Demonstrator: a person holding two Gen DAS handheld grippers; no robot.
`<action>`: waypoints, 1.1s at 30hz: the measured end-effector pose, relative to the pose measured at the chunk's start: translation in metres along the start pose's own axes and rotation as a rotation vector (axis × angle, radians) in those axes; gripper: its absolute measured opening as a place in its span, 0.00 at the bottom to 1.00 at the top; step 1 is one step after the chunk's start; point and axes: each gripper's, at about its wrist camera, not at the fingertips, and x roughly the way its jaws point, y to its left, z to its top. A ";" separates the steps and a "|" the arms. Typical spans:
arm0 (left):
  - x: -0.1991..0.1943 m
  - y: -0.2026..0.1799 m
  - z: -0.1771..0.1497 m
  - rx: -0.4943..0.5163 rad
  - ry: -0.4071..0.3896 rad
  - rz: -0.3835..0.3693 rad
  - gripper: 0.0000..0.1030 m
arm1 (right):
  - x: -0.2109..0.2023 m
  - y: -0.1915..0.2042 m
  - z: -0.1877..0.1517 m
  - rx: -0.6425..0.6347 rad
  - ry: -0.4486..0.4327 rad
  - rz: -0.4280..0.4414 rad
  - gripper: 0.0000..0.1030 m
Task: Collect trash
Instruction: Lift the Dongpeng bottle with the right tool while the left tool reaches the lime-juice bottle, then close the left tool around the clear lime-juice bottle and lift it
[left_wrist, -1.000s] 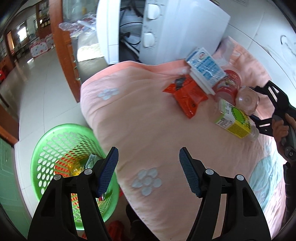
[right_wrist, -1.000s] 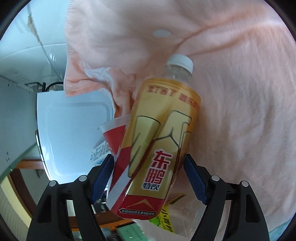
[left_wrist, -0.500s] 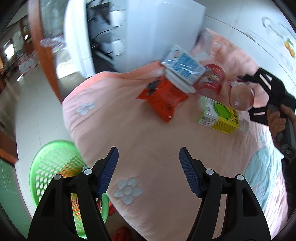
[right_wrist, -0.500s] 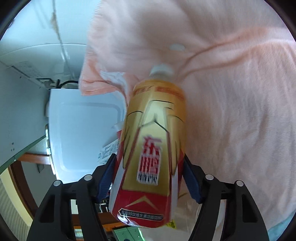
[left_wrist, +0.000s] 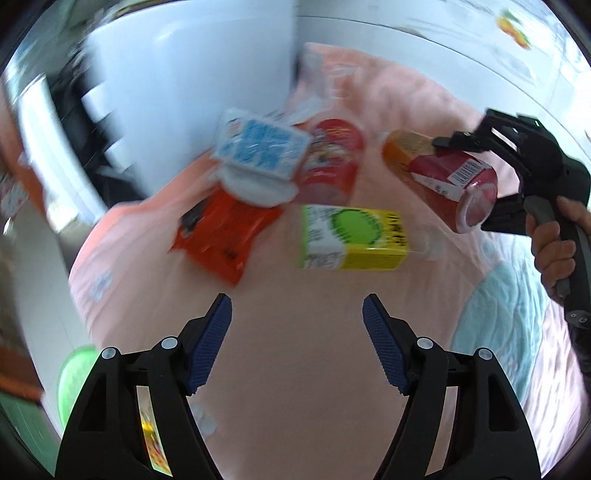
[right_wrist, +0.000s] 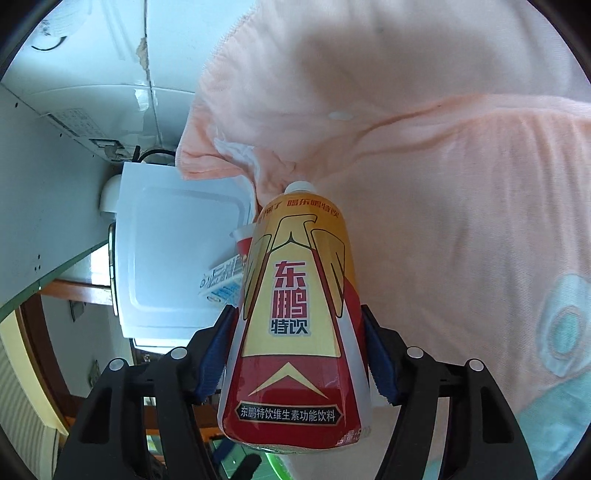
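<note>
My right gripper (right_wrist: 299, 314) is shut on a gold and red drink bottle (right_wrist: 295, 314), its blue pads pressing both sides. The white cap points away toward the pink blanket (right_wrist: 461, 184). In the left wrist view the same bottle (left_wrist: 439, 173) hangs tilted above the blanket in the right gripper (left_wrist: 476, 181), held by a hand. My left gripper (left_wrist: 297, 301) is opening with nothing between its jaws. Beyond it lie a yellow-green carton (left_wrist: 354, 236), an orange wrapper (left_wrist: 225, 232), a blue-white carton (left_wrist: 258, 147) and a red cup (left_wrist: 328, 162).
A green basket (left_wrist: 74, 376) shows at the lower left, below the blanket's edge. A white appliance (left_wrist: 192, 74) stands behind the trash pile, against a tiled wall. The right wrist view also shows the appliance (right_wrist: 173, 258), the red cup (right_wrist: 243, 243) and the blue-white carton (right_wrist: 221, 284).
The left gripper swung away from the basket toward the trash pile and widened slightly. The right gripper's pads closed onto the bottle and raised it off the blanket.
</note>
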 end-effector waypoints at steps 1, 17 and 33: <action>0.002 -0.005 0.003 0.033 0.000 -0.005 0.71 | -0.003 -0.002 -0.001 -0.001 0.003 -0.002 0.61; 0.031 -0.049 0.040 0.426 0.011 -0.200 0.69 | -0.058 -0.023 -0.033 -0.001 -0.002 0.061 0.61; 0.097 -0.056 0.076 0.694 0.140 -0.359 0.72 | -0.076 -0.035 -0.038 0.027 -0.018 0.078 0.61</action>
